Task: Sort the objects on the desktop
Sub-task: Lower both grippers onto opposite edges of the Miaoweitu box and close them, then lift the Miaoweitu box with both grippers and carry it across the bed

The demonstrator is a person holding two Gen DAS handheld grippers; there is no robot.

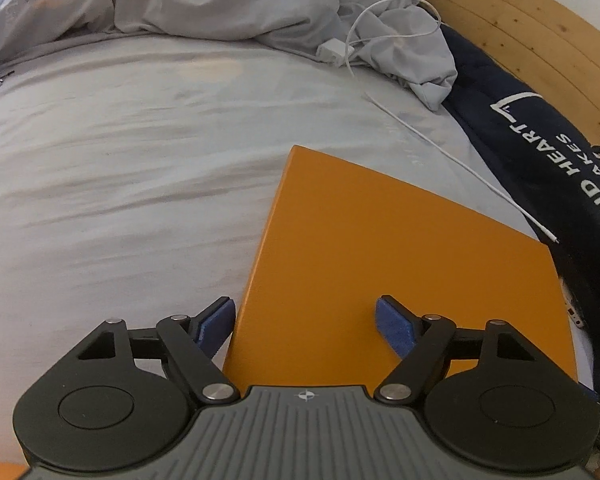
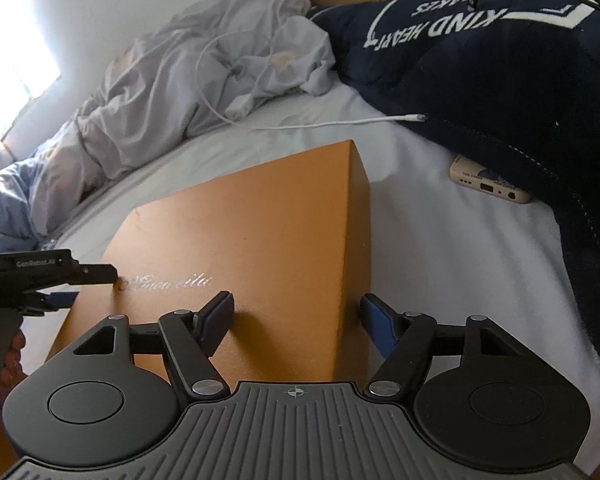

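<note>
Both wrist views close above orange box [image 1: 380,272]

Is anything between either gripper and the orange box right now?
Nothing visible. The left gripper is open, straddling the orange box's left edge; the right gripper is open, straddling its right edge. The white cable and the phone lie on the bed beyond the box.

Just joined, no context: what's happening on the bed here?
A person holds a gripper in each hand over an orange box lying on the grey bed sheet. The left gripper is open, straddling the box's left edge; the right gripper is open across its right edge. Neither has closed on it. A white cable, navy blanket and a phone lie nearby.
</note>
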